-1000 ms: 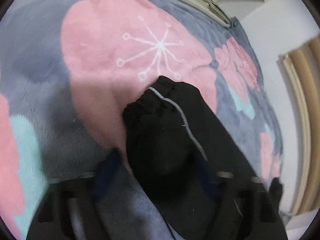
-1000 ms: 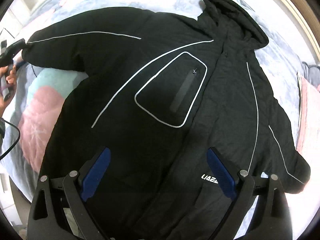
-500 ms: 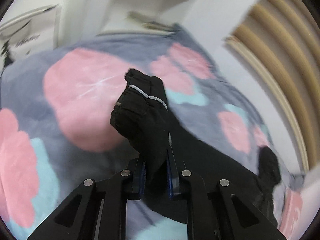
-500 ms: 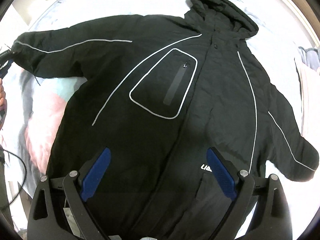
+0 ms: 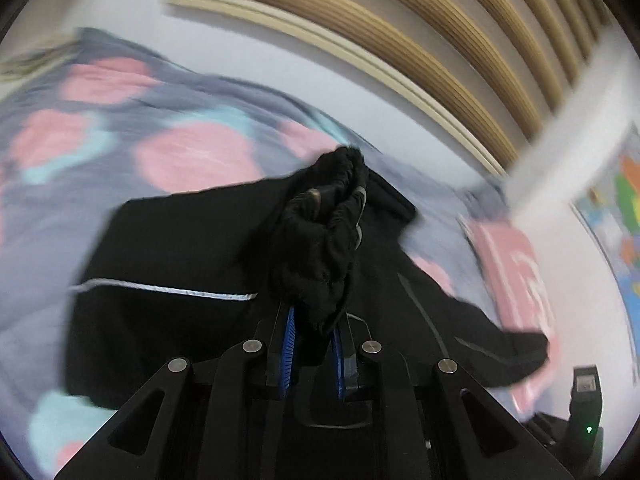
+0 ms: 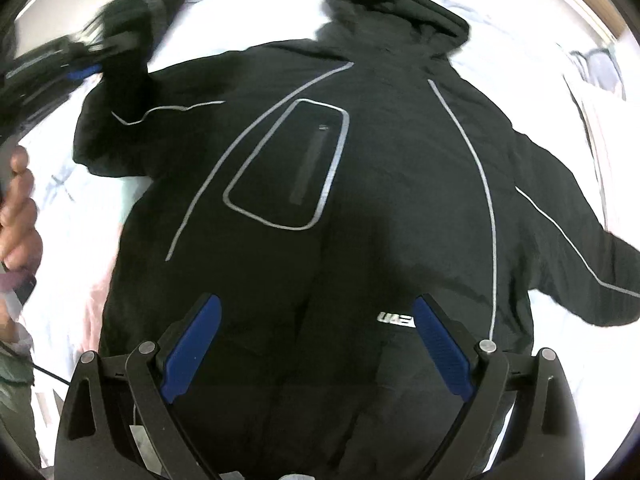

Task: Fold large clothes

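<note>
Hand: a person's hand (image 6: 18, 216) at the left edge of the right wrist view, holding the handle of the left tool.
Left gripper: the left gripper (image 5: 312, 344) is pressed together on the cuff (image 5: 324, 236) of a sleeve; in the left wrist view the bunched black fabric rises from between the blue pads at lower centre. In the right wrist view it shows blurred at upper left.
Sleeve: lifted off the blanket and pulled in toward the chest, with a silver stripe running along it.
Jacket: the black hooded jacket (image 6: 360, 208) lies front-up and spread across the middle of the right wrist view, hood at the top, its other sleeve stretched to the right edge.
Blanket: the grey blanket (image 5: 120, 128) with pink and teal patches lies under the jacket.
Right gripper: the right gripper (image 6: 316, 352) is spread wide and holds nothing, hanging above the lower front of the jacket.
Risk: only the cuff is pinched, so a fast swing could slip it free; nothing pins the body, so the pull may drag the jacket askew and spoil the fold line.
</note>
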A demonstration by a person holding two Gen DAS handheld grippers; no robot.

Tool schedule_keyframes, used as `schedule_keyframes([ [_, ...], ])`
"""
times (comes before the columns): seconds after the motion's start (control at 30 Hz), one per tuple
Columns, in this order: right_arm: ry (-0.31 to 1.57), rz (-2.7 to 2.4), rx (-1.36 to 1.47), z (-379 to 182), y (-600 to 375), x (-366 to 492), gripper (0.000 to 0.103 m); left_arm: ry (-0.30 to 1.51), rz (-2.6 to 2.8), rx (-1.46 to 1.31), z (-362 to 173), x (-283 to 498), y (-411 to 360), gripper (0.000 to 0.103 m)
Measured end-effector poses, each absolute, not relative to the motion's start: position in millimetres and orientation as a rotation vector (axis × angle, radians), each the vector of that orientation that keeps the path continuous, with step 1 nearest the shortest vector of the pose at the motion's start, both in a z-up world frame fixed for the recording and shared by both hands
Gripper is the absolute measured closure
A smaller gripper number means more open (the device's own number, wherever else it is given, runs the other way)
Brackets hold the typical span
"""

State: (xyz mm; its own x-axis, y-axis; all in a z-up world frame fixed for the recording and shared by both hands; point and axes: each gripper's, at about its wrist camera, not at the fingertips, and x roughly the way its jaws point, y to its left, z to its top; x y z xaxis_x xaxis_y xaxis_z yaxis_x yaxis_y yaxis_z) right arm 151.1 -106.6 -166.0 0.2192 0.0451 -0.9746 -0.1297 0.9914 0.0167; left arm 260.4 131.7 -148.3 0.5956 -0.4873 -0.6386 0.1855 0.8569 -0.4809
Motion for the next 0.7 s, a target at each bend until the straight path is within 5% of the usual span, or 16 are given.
schedule_keyframes([
  [0.23, 1.372, 0.025, 0.01, -181, -154, 154, 0.005, 1.06, -0.56, -0.276, -223, 300, 25, 0.083],
  [0.37, 1.389, -0.021, 0.02, -194, -177, 158, 0.005, 1.221, -0.537, -0.274, -290, 311, 12, 0.08],
  [0.5, 1.358, -0.031, -0.006, -197, -188, 174, 0.005, 1.241, -0.558, -0.366, -296, 311, 27, 0.079],
  [0.57, 1.323, -0.007, -0.011, -194, -188, 190, 0.005, 1.253, -0.586, -0.398, -284, 309, 33, 0.071],
  [0.63, 1.282, 0.049, 0.0, -193, -186, 210, 0.005, 1.224, -0.628, -0.443, -266, 303, 42, 0.044],
  [0.7, 1.25, 0.11, 0.012, -194, -180, 228, 0.005, 1.199, -0.627, -0.465, -247, 292, 53, 0.029],
])
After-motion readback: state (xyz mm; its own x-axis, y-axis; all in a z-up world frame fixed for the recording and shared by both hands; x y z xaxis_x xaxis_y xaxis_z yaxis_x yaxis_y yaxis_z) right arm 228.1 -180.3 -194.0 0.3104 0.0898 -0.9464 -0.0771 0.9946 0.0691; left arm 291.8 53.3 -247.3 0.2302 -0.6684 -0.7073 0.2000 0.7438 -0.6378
